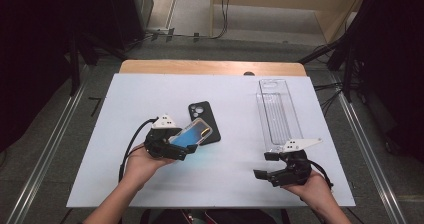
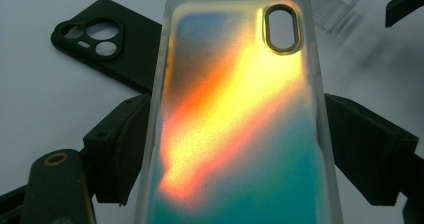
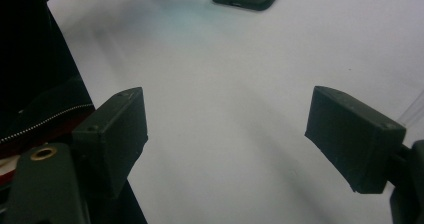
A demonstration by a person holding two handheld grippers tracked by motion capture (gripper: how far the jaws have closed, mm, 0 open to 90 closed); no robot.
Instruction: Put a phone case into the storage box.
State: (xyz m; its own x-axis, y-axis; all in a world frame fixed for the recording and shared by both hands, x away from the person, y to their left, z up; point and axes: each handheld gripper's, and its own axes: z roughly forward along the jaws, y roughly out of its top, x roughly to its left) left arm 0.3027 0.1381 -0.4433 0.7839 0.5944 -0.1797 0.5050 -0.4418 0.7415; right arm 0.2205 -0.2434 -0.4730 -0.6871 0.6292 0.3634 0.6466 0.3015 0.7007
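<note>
My left gripper (image 1: 172,145) holds the iridescent phone case with the clear rim (image 1: 192,133), its two black jaws clamped across the case's width, one on each long edge. In the left gripper view the case's long axis runs straight away from me, the oval camera cutout (image 2: 281,28) at the far end. From above, the case hangs over the white table sheet (image 1: 150,91), pointing up and to the right, its far end over the matte black phone case (image 1: 205,115) that lies flat just beyond it. The clear plastic tray (image 1: 276,111) lies well apart to the right, lengthwise away from me. My right gripper (image 1: 268,165) hangs low at the near right with its jaws wide and nothing between them, just before the tray's near end. So the tray is nearer my empty right hand, while the held case would have to travel rightward, its length turned to match the tray's.
</note>
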